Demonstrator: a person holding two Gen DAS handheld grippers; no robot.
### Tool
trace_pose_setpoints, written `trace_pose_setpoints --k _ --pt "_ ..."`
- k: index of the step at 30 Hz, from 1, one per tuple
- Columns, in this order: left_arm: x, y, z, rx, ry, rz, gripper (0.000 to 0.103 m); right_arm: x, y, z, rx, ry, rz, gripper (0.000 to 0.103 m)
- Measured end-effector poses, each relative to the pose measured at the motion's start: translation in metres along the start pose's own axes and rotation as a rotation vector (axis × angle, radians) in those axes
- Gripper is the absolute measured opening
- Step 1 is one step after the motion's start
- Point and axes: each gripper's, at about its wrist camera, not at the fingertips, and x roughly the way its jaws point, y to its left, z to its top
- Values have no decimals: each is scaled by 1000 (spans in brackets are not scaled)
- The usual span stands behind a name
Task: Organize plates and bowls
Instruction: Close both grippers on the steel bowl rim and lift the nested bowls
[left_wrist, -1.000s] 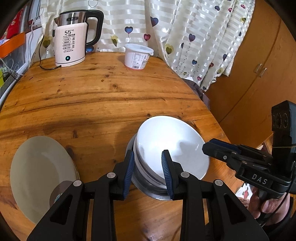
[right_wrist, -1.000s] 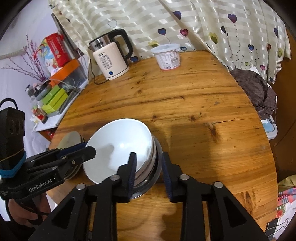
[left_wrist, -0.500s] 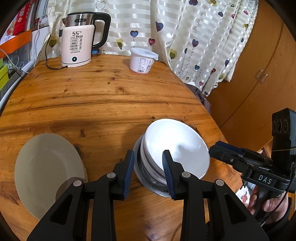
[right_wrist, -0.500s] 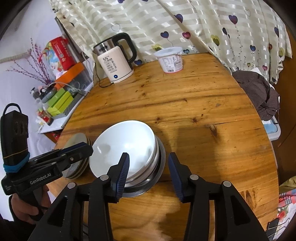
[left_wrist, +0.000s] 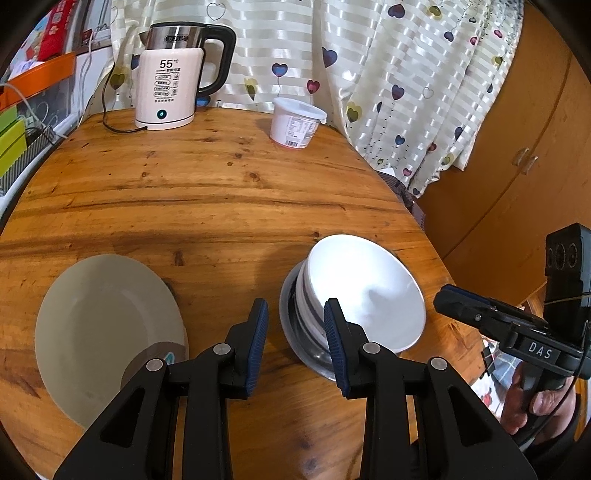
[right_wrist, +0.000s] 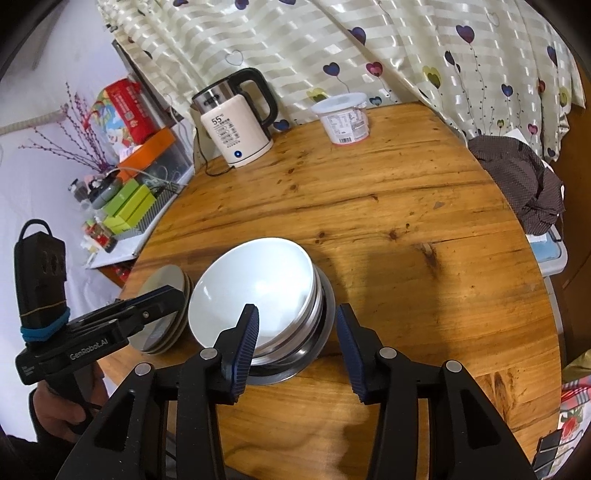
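A white bowl (left_wrist: 365, 291) (right_wrist: 258, 291) tops a nest of bowls that sits in a steel bowl (left_wrist: 306, 350) (right_wrist: 317, 354) near the front of the round wooden table (left_wrist: 221, 206). Left of it lies a stack of pale plates (left_wrist: 107, 332) (right_wrist: 162, 317). My left gripper (left_wrist: 294, 314) is open over bare wood between plates and bowls, its right finger against the stack's side in the picture. My right gripper (right_wrist: 295, 321) is open, its fingers standing either side of the stack's near rim, not pressing it. Each gripper shows in the other's view: the left (right_wrist: 170, 297) and the right (left_wrist: 448, 299).
A cream electric kettle (left_wrist: 168, 88) with its cord and a white lidded tub (left_wrist: 295, 123) stand at the table's far edge by the curtain. Wooden cabinet doors (left_wrist: 517, 147) are to the right. A dark cloth (right_wrist: 524, 184) lies beside the table, and a cluttered shelf (right_wrist: 125, 206) is on the left.
Both grippers have drawn back from the bowl stack's rim. The right jaws have widened and no longer pinch it. The left gripper now sits to the stack's left.
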Motion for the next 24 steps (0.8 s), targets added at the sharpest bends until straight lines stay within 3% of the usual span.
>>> trace_pose_setpoints --k 24 --pt "2 15 -10 -44 15 -6 33 -4 -22 -5 60 3 -11 43"
